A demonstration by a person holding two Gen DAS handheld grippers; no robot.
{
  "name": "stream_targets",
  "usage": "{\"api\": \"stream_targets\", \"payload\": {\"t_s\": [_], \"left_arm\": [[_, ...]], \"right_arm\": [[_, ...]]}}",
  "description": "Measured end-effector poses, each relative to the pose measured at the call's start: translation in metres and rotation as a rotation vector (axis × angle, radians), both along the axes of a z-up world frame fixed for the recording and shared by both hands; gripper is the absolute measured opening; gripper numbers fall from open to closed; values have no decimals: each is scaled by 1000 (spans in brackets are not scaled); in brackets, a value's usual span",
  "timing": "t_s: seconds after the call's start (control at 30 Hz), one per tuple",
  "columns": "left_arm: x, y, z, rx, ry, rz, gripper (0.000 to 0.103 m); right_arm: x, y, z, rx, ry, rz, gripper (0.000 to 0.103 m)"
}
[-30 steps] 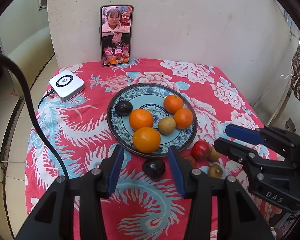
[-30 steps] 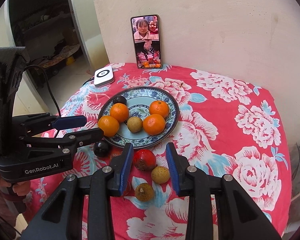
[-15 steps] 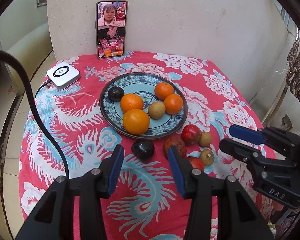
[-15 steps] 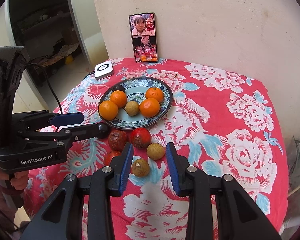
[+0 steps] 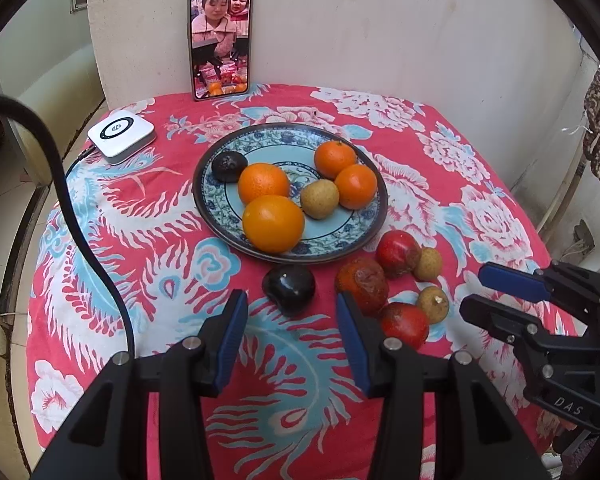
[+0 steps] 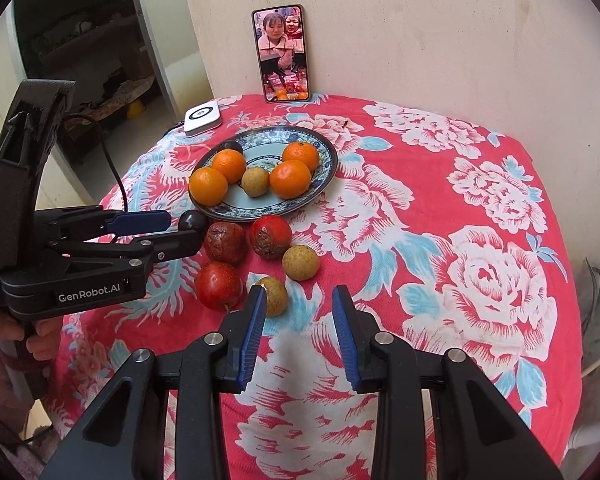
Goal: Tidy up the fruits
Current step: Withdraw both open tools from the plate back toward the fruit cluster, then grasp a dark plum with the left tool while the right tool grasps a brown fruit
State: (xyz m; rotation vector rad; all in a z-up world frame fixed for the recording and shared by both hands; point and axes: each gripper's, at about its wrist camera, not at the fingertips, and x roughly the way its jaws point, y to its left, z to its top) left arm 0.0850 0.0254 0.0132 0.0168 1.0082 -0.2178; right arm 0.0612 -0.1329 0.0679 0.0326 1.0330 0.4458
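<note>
so, plate [image 5: 374, 220] has six fruits; six wait on cloth [image 5: 140, 216]. your left gripper [image 5: 290, 330] and right gripper [image 6: 300, 330] gape, hold nothing.

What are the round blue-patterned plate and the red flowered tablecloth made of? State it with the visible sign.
Round blue-patterned plate: probably glazed ceramic, given its glossy sheen and painted blue border. Red flowered tablecloth: soft woven or terry fabric, matte, with folds draping over the edge.

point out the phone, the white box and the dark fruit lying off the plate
phone [image 5: 221, 40], left wrist view, middle of screen
white box [image 5: 121, 132], left wrist view, top face
dark fruit [image 5: 289, 287], left wrist view, glossy top
</note>
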Motion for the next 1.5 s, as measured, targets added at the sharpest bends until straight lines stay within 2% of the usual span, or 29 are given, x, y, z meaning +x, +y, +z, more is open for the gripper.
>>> {"api": "stream_targets", "payload": {"t_s": [0.5,0.83,0.9,1.07,1.27,1.5], "left_arm": [[4,0,-10,31,-20,32,48],[5,-5,-14,54,-41,30,48],[5,-6,-14,62,-47,27,45],[4,-8,-14,56,-51,12,32],[2,-7,-12,45,-54,11,30],[-5,-1,-6,5,-51,18,30]], "right_arm": [[-1,16,-17,-18,32,54,35],[3,22,-21,-27,17,60,35],[2,22,-21,-31,11,59,35],[2,25,-21,-40,-1,62,33],[1,27,-20,-26,-5,62,25],[-1,21,-18,9,1,35,25]]}}
